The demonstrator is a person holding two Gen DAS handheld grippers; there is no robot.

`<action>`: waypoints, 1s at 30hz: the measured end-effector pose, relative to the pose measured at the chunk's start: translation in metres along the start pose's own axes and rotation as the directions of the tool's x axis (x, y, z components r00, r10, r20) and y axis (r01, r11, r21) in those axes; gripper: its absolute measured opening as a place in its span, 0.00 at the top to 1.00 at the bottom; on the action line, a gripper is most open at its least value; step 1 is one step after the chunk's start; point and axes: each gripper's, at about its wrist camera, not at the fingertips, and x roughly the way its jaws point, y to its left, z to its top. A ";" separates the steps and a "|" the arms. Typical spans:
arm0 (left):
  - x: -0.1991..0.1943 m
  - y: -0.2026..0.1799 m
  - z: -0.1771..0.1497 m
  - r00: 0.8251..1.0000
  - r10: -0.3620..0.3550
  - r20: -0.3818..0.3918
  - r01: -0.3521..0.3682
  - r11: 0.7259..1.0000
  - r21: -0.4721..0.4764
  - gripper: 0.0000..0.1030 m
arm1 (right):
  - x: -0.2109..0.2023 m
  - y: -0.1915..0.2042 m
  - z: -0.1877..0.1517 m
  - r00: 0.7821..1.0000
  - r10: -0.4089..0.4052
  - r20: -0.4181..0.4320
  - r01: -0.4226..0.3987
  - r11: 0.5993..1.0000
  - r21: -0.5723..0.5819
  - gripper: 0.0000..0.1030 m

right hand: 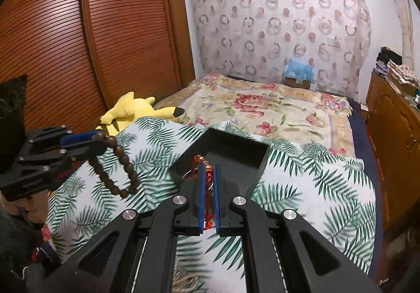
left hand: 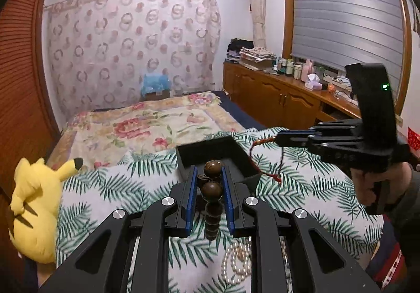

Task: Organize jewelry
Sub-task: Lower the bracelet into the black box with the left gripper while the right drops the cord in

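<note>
My left gripper (left hand: 208, 172) is shut on a brown wooden bead bracelet (left hand: 212, 189), held above the bed just short of the black jewelry box (left hand: 210, 152). In the right wrist view the left gripper (right hand: 98, 136) holds that bracelet (right hand: 118, 166) dangling in a loop. My right gripper (right hand: 208, 165) is shut on a red string bracelet (right hand: 208, 180) at the near edge of the black box (right hand: 236, 151). In the left wrist view the right gripper (left hand: 278, 138) holds the red string (left hand: 262, 159) hanging beside the box. A white pearl necklace (left hand: 236, 264) lies on the palm-leaf cloth below my left gripper.
A palm-leaf cloth (right hand: 315, 188) covers the near bed, with a floral blanket (right hand: 262, 106) beyond. A yellow Pikachu plush (left hand: 36, 203) lies at the left edge. A wooden cabinet (left hand: 275, 93) with bottles stands on the right. A wooden wardrobe (right hand: 78, 43) is on the left.
</note>
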 end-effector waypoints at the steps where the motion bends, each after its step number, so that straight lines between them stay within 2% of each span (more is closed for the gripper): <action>1: 0.003 -0.001 0.004 1.000 -0.001 -0.001 0.001 1.000 0.010 0.83 | 0.003 -0.002 0.002 1.000 0.000 0.000 0.000 1.000 0.000 0.94; 8: 0.021 -0.003 0.029 1.000 0.014 0.013 -0.014 0.999 0.047 0.83 | 0.043 -0.015 0.018 1.000 0.012 -0.014 -0.012 1.000 0.006 0.93; 15: 0.052 0.004 0.044 1.000 0.022 -0.011 -0.021 0.998 0.052 0.84 | 0.087 -0.029 0.006 0.996 0.031 -0.081 -0.029 0.999 0.022 0.92; 17: 0.063 0.005 0.047 1.000 0.021 -0.023 -0.020 0.998 0.054 0.83 | 0.093 -0.031 0.002 0.996 0.028 -0.089 -0.026 0.999 0.024 0.78; 18: 0.068 0.005 0.048 0.999 0.021 -0.029 -0.020 0.998 0.055 0.83 | 0.094 -0.035 0.000 0.996 0.026 -0.086 -0.024 0.999 0.030 0.69; 19: 0.076 0.006 0.048 0.999 0.020 -0.038 -0.018 0.998 0.055 0.83 | 0.094 -0.037 -0.001 0.996 0.028 -0.084 -0.025 0.999 0.035 0.68; 30: 0.132 0.006 0.047 0.993 0.003 -0.115 0.004 0.998 0.061 0.83 | 0.076 -0.058 -0.017 0.998 0.021 -0.061 -0.017 0.998 0.063 0.68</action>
